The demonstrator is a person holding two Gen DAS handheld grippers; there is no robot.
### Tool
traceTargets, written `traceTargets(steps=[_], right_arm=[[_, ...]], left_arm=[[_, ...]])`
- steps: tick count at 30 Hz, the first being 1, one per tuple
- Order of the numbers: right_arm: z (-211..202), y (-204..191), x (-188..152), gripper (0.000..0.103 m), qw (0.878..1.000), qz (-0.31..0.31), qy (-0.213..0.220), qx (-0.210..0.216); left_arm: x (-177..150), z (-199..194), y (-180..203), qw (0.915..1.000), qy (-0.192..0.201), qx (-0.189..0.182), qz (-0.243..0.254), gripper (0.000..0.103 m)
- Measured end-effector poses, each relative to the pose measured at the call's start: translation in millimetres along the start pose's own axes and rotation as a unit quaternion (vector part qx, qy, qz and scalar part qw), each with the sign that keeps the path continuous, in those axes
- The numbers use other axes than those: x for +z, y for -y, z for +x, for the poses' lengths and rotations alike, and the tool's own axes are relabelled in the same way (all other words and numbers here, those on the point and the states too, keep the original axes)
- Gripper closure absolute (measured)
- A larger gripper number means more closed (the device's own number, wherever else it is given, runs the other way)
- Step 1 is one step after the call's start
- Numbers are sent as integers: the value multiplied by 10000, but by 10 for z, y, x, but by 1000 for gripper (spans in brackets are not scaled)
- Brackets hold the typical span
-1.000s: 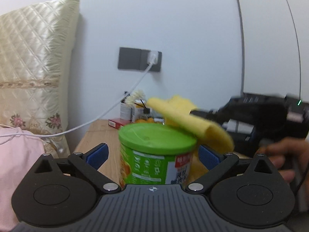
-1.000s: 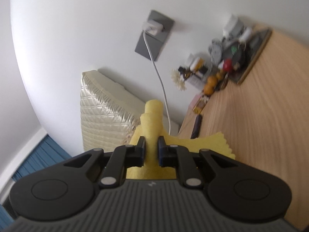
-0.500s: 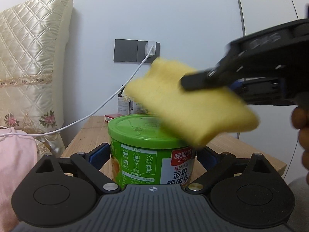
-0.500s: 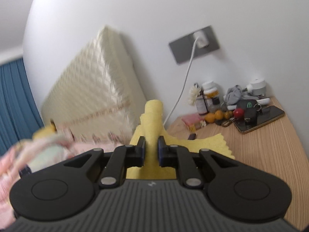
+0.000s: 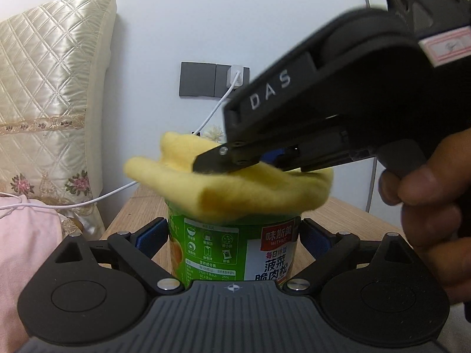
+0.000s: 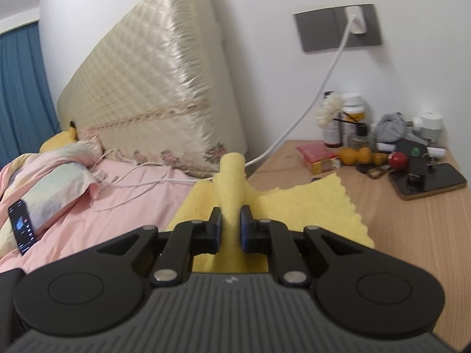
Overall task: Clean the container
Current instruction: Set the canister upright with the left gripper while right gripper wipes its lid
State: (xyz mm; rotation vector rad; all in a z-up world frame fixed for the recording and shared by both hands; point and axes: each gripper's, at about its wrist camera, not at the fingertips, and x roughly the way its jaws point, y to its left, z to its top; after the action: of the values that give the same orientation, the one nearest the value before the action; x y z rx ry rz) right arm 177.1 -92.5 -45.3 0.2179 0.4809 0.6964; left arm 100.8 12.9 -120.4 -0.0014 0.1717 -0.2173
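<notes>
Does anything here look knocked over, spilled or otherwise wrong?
Nothing stands out. The green container stands upright between the left gripper's fingers, and the yellow cloth, pinched in the right gripper, lies over its lid. The nightstand behind is cluttered with bottles and a phone, but nothing there looks tipped or spilled.

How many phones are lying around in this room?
2: one dark phone on the pink bedding at left, one phone on the wooden table at right. Others may be hidden.

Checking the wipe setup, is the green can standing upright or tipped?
Upright: the green can stands vertical between the left gripper fingers, yellow cloth on top.
</notes>
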Motion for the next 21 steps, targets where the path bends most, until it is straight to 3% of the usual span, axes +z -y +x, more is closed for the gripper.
traceTargets(steps=[11, 16, 21], right_arm=[[-398, 0, -132, 90, 9995, -265, -11, -178], [-256, 167, -44, 89, 9990, -254, 39, -375], [-21, 188, 36, 89, 9996, -116, 40, -242]], left_arm=[[78, 14, -34, 10000, -19, -24, -20, 6], [138, 35, -22, 10000, -10, -15, -14, 6], [199, 76, -28, 10000, 2, -13, -5, 6]])
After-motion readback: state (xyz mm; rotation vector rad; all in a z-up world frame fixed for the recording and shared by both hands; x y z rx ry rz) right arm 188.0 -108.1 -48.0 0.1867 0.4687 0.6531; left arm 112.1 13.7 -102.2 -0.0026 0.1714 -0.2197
